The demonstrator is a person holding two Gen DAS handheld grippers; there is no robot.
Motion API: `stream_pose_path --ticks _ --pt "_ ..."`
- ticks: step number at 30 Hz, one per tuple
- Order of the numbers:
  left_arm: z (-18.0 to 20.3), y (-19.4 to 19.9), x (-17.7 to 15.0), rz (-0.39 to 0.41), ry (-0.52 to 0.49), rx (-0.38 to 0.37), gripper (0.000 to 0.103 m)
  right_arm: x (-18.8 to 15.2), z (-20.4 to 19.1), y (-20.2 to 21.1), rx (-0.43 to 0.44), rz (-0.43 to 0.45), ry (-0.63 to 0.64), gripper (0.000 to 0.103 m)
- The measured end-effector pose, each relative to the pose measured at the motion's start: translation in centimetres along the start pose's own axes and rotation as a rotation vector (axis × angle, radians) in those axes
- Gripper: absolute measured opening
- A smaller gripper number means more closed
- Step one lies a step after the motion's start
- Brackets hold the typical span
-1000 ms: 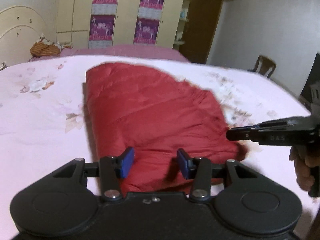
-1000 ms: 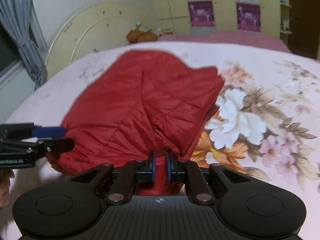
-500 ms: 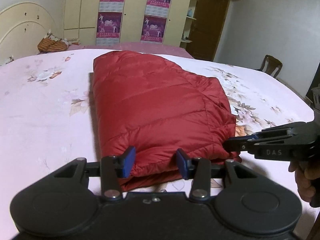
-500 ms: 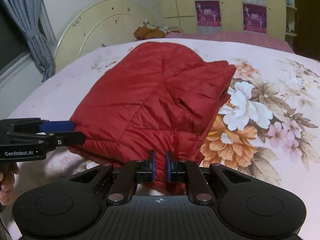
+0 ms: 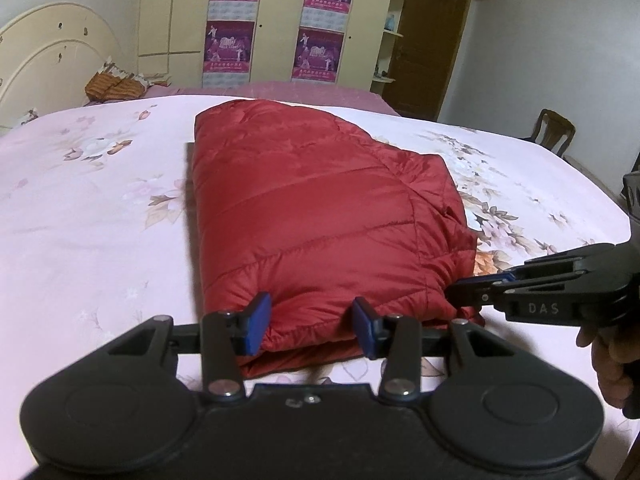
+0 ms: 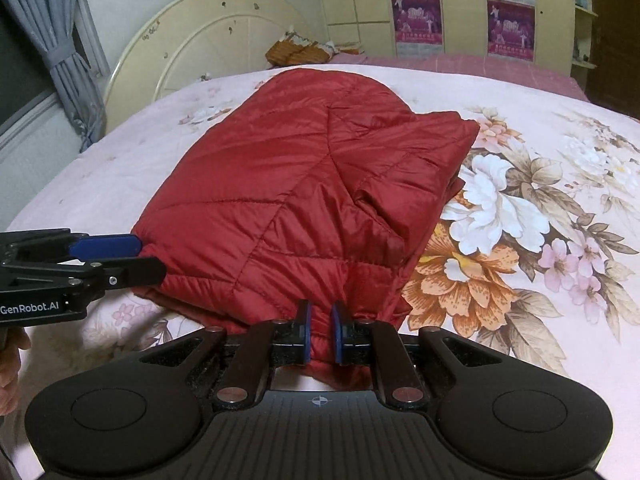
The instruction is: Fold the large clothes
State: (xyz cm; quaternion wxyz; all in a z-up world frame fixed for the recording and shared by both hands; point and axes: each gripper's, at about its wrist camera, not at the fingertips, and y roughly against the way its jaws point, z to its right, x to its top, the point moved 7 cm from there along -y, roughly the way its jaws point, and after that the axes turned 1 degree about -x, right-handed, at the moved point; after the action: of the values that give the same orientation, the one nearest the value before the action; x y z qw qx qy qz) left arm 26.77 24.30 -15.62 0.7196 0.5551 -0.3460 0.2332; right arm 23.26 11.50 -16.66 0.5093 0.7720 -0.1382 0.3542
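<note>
A red quilted puffer jacket (image 5: pixel 320 220) lies folded into a thick rectangle on the pink floral bedspread (image 5: pixel 80 220); it also shows in the right wrist view (image 6: pixel 300 184). My left gripper (image 5: pixel 308 322) is open, its blue pads astride the jacket's near edge. My right gripper (image 6: pixel 319 330) is shut on a pinch of the jacket's near corner. It shows from the side in the left wrist view (image 5: pixel 472 290) at the jacket's right corner. The left gripper shows in the right wrist view (image 6: pixel 132 258) at the jacket's left corner.
A cream headboard (image 6: pixel 208 44) stands at the bed's far left end. A brown pillow (image 5: pixel 116 84) lies by it. Wardrobes with purple posters (image 5: pixel 316 40) line the back wall. A wooden chair (image 5: pixel 554 132) and a brown door (image 5: pixel 432 40) are at the right.
The jacket has come down and settled flat on the bed, closer to both cameras. The left jaws stayed open; the right stayed pinched on the cloth.
</note>
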Motion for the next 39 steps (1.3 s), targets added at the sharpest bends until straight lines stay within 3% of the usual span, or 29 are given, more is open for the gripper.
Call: stream_pose_path --ticks 4,6,7,8,9,10,17,21,29,39 --pt "-0.1 1.0 0.2 -0.003 0.027 0.007 0.046 0.6 0.2 1.3 0.005 0.013 -0.032 0.011" --pt "0.4 3.1 0.7 0.034 0.053 0.013 0.068 1.1 0.1 3.6 -0.005 0.06 -0.049 0.012" --pt "0.6 4.6 1.1 0.075 0.074 0.046 0.101 1.4 0.1 4.9 -0.011 0.086 -0.058 0.012" --pt "0.9 6.2 1.4 0.127 0.091 0.086 0.103 1.6 0.1 6.1 -0.03 0.103 -0.072 0.023" --pt "1.5 7.7 1.7 0.162 0.091 0.094 0.103 1.6 0.3 7.3 -0.063 0.124 -0.087 0.088" --pt "2.0 8.6 1.8 0.169 0.086 0.09 0.103 1.6 0.5 8.8 -0.1 0.18 -0.09 0.1" --pt "5.0 13.6 0.9 0.152 0.076 0.155 0.103 0.2 0.1 14.3 -0.166 0.245 -0.119 0.102" --pt "6.0 15.0 0.0 0.129 0.088 0.157 0.103 -1.3 -0.7 15.6 -0.222 0.205 -0.121 0.102" --pt "9.2 18.1 -2.2 0.128 0.061 0.147 0.103 -5.1 -2.9 20.5 -0.242 0.22 -0.092 0.102" --pt "11.1 20.8 -4.9 0.122 0.065 0.147 0.103 -8.6 -4.6 23.8 -0.264 0.231 -0.081 0.102"
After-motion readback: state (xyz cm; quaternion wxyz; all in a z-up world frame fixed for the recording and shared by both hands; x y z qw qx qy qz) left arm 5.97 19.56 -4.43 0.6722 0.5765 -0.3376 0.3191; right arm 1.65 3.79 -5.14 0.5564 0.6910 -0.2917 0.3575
